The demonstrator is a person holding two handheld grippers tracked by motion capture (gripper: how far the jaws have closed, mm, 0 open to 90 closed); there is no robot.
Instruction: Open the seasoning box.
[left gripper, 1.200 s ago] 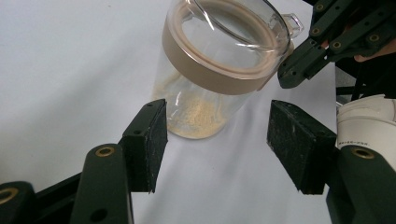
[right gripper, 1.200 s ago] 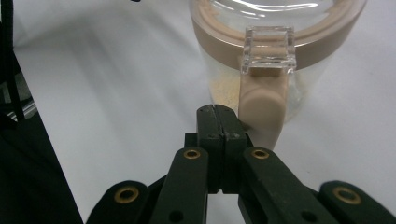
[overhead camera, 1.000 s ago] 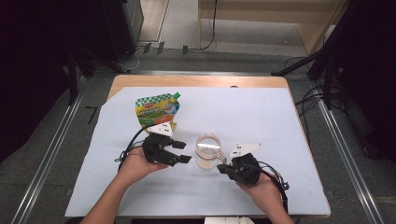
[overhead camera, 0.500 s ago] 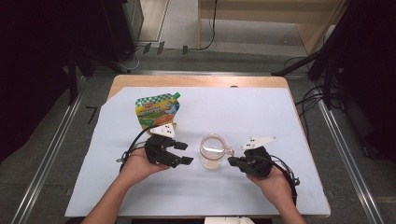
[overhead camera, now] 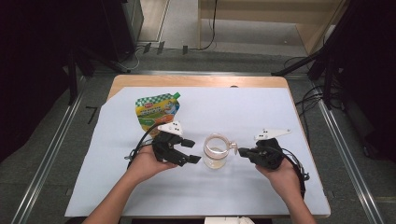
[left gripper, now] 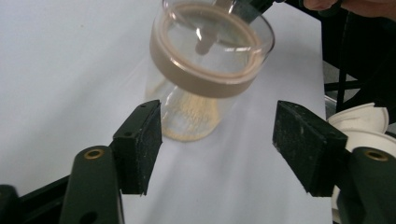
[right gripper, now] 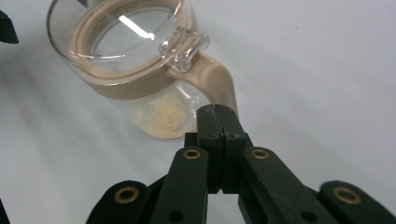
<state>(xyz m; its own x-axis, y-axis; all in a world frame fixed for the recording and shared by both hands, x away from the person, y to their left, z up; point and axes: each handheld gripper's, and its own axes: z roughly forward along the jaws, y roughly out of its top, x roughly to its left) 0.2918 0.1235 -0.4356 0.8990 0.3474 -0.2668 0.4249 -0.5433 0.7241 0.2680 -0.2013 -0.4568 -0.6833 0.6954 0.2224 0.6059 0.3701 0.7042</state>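
The glass jar (overhead camera: 215, 151) stands upright on the white sheet (overhead camera: 280, 112) between my hands, just ahead of my left gripper (left gripper: 217, 140), whose jaws have just been opening around nothing, while my right gripper (right gripper: 218, 116), jaws pressed together, sits at its beige handle (right gripper: 219, 81).

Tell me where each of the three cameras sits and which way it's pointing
High view: above the person's side, looking forward and down at the white mat; forearms and both grippers show.
Left gripper view: rides the left gripper, facing the glass jar between its open jaws.
Right gripper view: rides the right gripper, jaws shut by the jar's handle.
All three share the jar.
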